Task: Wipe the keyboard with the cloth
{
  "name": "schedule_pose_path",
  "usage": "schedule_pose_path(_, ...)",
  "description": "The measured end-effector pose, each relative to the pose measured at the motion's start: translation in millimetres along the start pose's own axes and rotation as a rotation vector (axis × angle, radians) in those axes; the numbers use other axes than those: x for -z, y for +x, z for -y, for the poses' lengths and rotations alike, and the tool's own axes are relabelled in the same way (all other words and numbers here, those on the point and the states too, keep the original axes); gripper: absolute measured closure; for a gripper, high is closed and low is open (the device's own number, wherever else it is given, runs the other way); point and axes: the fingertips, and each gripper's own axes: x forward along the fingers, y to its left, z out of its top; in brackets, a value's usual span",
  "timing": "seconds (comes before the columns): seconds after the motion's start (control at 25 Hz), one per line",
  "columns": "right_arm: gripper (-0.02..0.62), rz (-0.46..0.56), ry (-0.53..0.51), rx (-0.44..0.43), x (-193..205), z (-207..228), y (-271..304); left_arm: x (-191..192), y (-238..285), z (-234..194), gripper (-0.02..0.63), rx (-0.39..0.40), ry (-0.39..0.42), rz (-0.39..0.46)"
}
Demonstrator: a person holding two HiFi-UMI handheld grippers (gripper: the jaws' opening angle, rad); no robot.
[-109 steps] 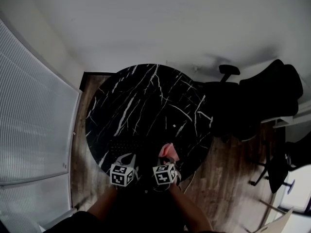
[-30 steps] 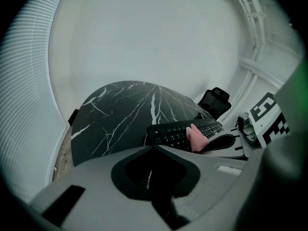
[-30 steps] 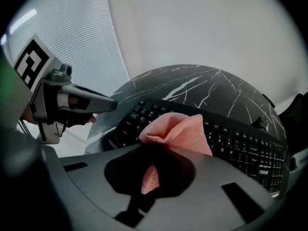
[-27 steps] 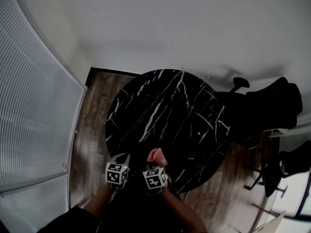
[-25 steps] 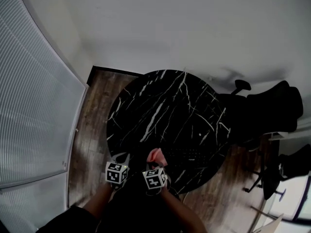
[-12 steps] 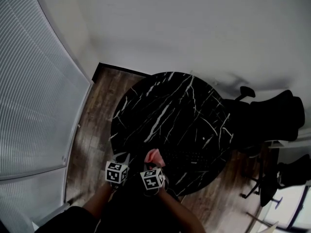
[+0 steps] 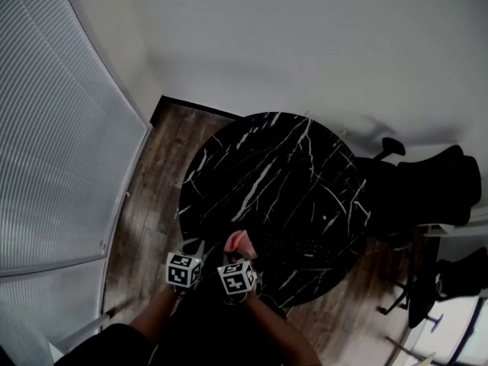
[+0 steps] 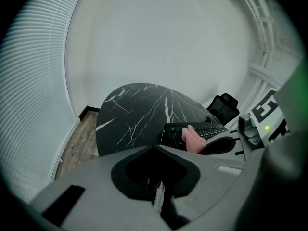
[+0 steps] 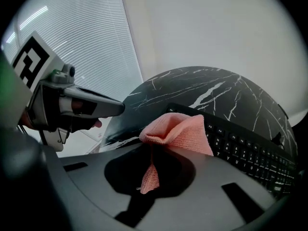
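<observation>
My left gripper (image 8: 158,196) is clenched on nothing, idle. My right gripper (image 9: 148,177) pinches the pink cloth (image 9: 178,131), bunched ahead of its fingertips over one end of the keyboard (image 9: 245,153). Wiping is in hand, I judge; next, drag along the keys.

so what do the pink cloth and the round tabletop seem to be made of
The cloth looks like soft microfibre-type fabric: fine ribbed texture, limp folds. The tabletop looks like polished black marble, white-veined; real stone or laminate can't be told.
</observation>
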Motion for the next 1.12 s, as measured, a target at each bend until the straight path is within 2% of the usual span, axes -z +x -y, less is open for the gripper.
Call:
schedule_pose_path(0.4, 0.589, 0.002, -0.044, -0.102, -10.2, -32.7, 9.6, 7.9, -30.5, -11.3, 0.607, -0.086, -0.048, 0.024)
schedule_pose_path(0.6, 0.589, 0.02, 0.011, -0.21, -19.7, -45.0, 8.7, 14.8, -43.5, -7.3, 0.607, -0.122, -0.057, 0.018)
schedule_pose_path(0.92, 0.589, 0.18, -0.047, -0.272, -23.0, -35.8, -35.8, 1.9, -65.0, 30.9, 0.607, -0.164, -0.048, 0.097)
schedule_pose_path(1.04, 0.589, 0.274, -0.071, -0.264, -16.2, -20.1, -67.6, -10.3, -66.8, 57.4, 0.607, -0.163, -0.047, 0.147)
schedule_pose_path(1.12, 0.589, 0.324, -0.086, -0.228, -7.0, -2.3, -91.8, -16.2, -64.3, 83.2, 0.607, -0.145, -0.026, 0.163)
